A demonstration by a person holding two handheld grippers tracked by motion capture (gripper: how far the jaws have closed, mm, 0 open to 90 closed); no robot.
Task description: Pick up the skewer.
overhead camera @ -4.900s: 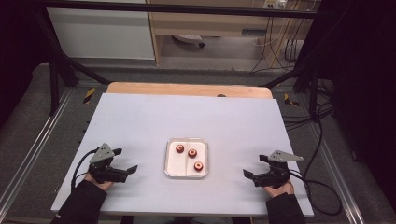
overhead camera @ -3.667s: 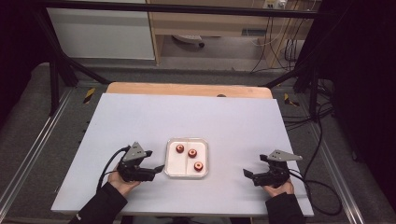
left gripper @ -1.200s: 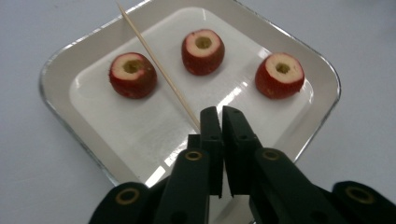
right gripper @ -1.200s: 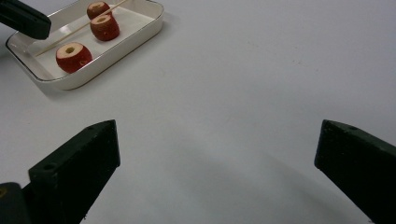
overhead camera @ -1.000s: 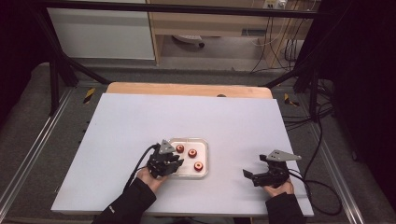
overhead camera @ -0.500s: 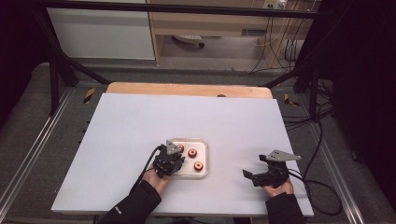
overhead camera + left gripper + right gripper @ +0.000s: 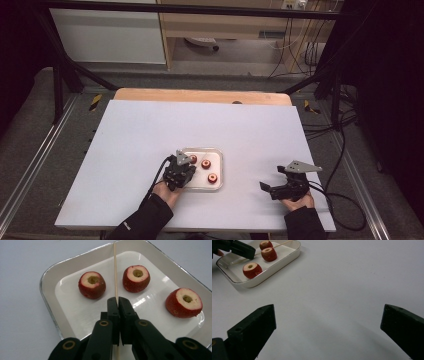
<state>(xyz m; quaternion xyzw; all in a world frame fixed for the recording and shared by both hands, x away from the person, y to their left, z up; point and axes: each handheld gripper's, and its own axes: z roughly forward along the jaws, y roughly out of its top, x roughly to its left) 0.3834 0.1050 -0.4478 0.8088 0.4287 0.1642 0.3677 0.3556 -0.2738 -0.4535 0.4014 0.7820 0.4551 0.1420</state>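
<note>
On the white table — left claw clamped on skewer (right claw wide).

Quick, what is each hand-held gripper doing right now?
Left hand-held gripper: closed on the wooden skewer over the tray.
Right hand-held gripper: open, holding nothing.

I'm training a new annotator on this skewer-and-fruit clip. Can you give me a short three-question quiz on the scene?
1. How many red cored fruits lie in the white tray?
2. True or false: the left gripper is shut on the wooden skewer.
3. The right gripper is: A) open, apart from the tray; B) shut on a fruit; C) inside the tray.

Key: 1. Three. 2. True. 3. A.
</note>
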